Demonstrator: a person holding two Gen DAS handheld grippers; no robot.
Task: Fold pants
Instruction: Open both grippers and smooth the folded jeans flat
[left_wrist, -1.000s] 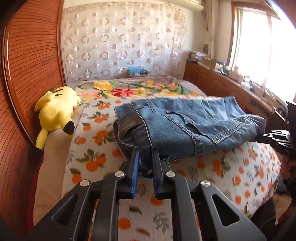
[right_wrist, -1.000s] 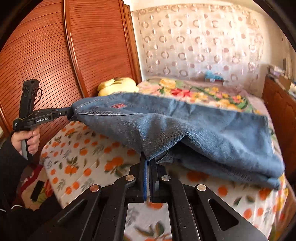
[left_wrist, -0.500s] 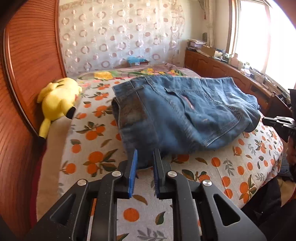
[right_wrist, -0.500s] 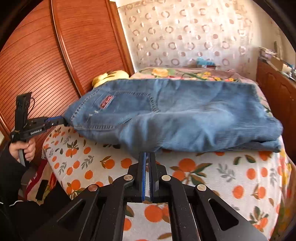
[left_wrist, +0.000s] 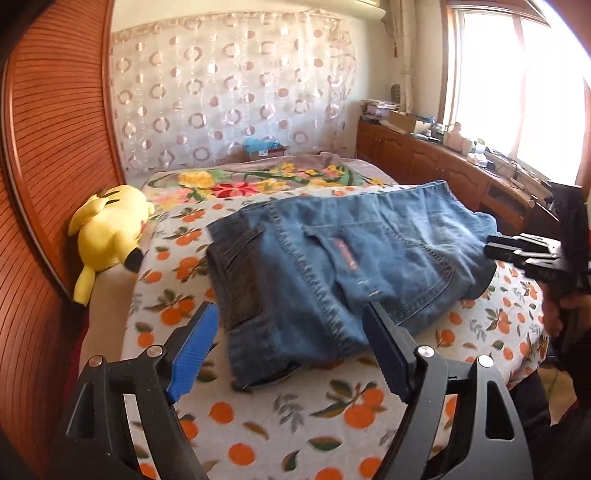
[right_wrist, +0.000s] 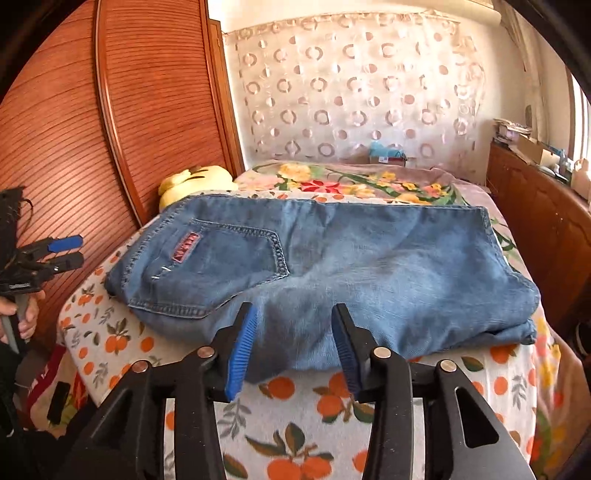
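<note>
The blue jeans (left_wrist: 332, 266) lie folded in a thick bundle on the orange-print bedspread (left_wrist: 295, 424), back pocket with a red label facing up. My left gripper (left_wrist: 291, 343) is open just off the waistband end, fingers apart and empty. My right gripper (right_wrist: 293, 345) is open at the jeans' (right_wrist: 332, 269) near edge, holding nothing. The right gripper also shows at the right in the left wrist view (left_wrist: 517, 247). The left gripper also shows at the left in the right wrist view (right_wrist: 62, 253).
A yellow plush toy (left_wrist: 107, 229) lies by the wooden wardrobe (left_wrist: 48, 147) at the bed's left. A floral blanket (left_wrist: 266, 181) covers the far bed. A wooden counter (left_wrist: 461, 173) with clutter runs under the window on the right.
Both grippers held the jeans in the air a second ago. The jeans came down onto the bed, both grippers let go and opened, and they pulled back slightly.
</note>
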